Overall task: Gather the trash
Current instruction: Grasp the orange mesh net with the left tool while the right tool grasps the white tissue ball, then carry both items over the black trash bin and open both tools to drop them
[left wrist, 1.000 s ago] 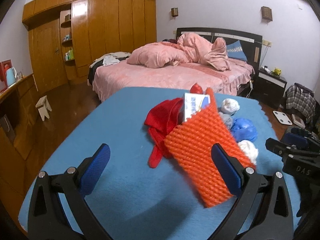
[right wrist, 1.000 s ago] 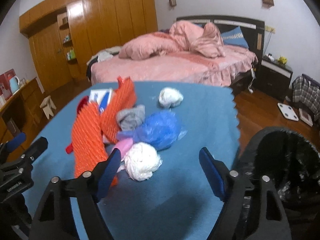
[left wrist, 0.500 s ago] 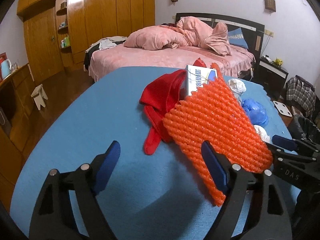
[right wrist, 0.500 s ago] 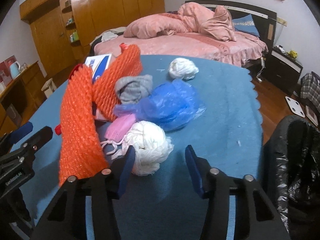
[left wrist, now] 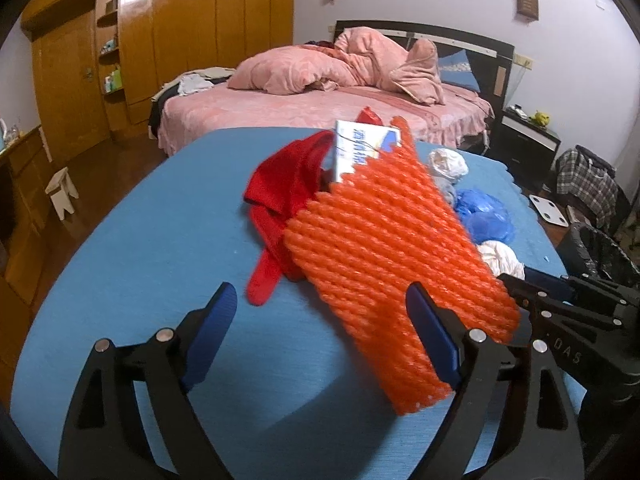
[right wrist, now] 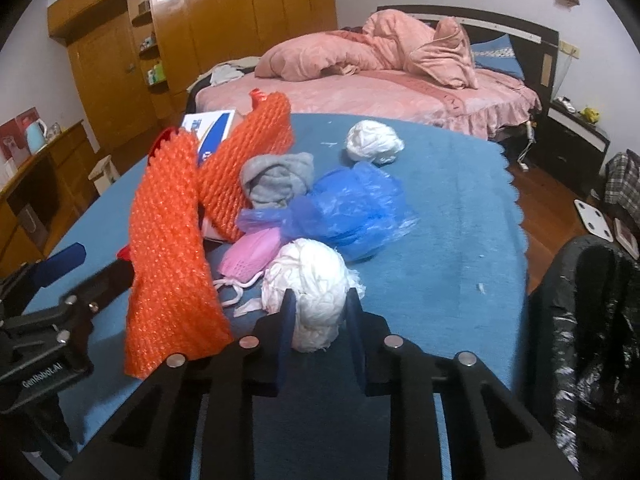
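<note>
My right gripper (right wrist: pixel 319 304) is closing its jaws on a crumpled white paper wad (right wrist: pixel 312 276) at the near end of the trash pile, and both pads press its sides. Behind it lie a blue plastic bag (right wrist: pixel 352 208), a pink mask (right wrist: pixel 252 254), a grey cloth (right wrist: pixel 276 176) and a second white wad (right wrist: pixel 374 142). An orange foam net (left wrist: pixel 392 248) stands tilted over a red cloth (left wrist: pixel 288 184) and a white-and-blue box (left wrist: pixel 360 148). My left gripper (left wrist: pixel 320 292) is opening its jaws; the net's near edge hangs in front of its right finger, untouched.
The pile sits on a blue cloth-covered table (right wrist: pixel 460 240) with a scalloped right edge. A bin lined with a black bag (right wrist: pixel 592 320) stands off the table's right side. Beyond are a pink bed (right wrist: pixel 360 88), a wooden wardrobe and a small stool on the floor.
My right gripper sank toward the near white wad and its jaws narrowed from wide apart onto it. My left gripper came down and closer to the orange net.
</note>
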A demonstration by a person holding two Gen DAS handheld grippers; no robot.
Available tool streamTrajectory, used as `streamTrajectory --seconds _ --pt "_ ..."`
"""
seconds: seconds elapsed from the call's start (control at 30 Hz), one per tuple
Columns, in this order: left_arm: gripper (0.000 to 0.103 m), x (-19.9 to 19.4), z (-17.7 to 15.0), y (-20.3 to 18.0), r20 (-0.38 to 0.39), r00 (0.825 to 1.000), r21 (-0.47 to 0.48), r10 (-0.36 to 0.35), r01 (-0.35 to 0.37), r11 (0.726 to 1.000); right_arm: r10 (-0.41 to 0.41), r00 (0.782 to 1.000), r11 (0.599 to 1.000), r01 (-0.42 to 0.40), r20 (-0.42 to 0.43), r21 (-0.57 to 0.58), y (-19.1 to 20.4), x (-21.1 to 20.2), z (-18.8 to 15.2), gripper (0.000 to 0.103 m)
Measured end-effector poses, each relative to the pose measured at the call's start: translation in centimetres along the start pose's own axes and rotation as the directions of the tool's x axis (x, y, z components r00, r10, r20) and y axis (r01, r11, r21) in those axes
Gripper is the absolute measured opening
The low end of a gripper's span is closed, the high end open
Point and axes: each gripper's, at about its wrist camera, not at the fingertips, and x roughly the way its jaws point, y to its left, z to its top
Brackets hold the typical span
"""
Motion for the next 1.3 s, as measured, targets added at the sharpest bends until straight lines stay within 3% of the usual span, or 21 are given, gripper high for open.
streamTrajectory --seconds 0.13,0.2,0.27,0.37,0.47,0.57,0.83,1.07,1.3 --pt "0.081 0.9 -0.1 -0.9 -0.040 0.998 0.015 -0.047 0.048 0.999 -0.018 1.000 1.000 0.018 0.008 -0.002 -0.4 -0.5 -0.2 0.025" --pt "0.069 1.5 -0.3 -1.4 -0.068 0.995 0.027 -0.076 0.078 0.997 -0.021 1.000 1.000 0.021 0.006 0.008 -0.8 -0.5 -0.3 0.025" --pt "0.047 2.4 -0.6 -2.1 -0.108 0.987 0.050 -0.116 0.122 0.991 -0.017 1.000 1.000 0.018 -0.004 0.022 -1.3 -0.3 -0.4 0.025" --pt "0.031 2.7 -0.6 -2.7 -0.122 0.984 0.073 -0.130 0.140 0.987 -0.013 1.000 0.999 0.013 -0.013 0.041 -1.7 0.1 -0.6 0.025" --pt "0.023 2.4 -0.8 -3.1 -0.106 0.988 0.092 -0.110 0.120 0.989 -0.019 1.000 0.999 0.019 -0.017 0.032 -1.6 0.2 -0.8 0.025" --pt "0.018 1.8 -0.9 -3.1 -0.080 0.992 0.091 -0.097 0.104 0.990 -0.022 1.000 0.999 0.023 -0.017 0.028 -1.5 0.3 -0.8 0.025" --pt "0.016 -1.3 -0.6 -1.9 0.011 0.997 0.024 -0.082 0.082 0.996 -0.018 0.999 1.000 0.018 0.027 0.019 -1.3 -1.4 -1.1 0.025" --pt "0.016 -5.1 -0.3 -2.5 0.095 0.991 0.016 -0.095 0.093 0.995 0.007 0.997 0.999 -0.011 0.083 0.050 -2.1 -4.2 -0.6 0.025" --pt "0.015 -6.2 0.0 -2.7 0.106 0.988 0.016 -0.116 0.115 0.993 0.013 0.993 0.998 -0.021 0.118 0.062 -3.1 -6.8 -0.6 0.025"
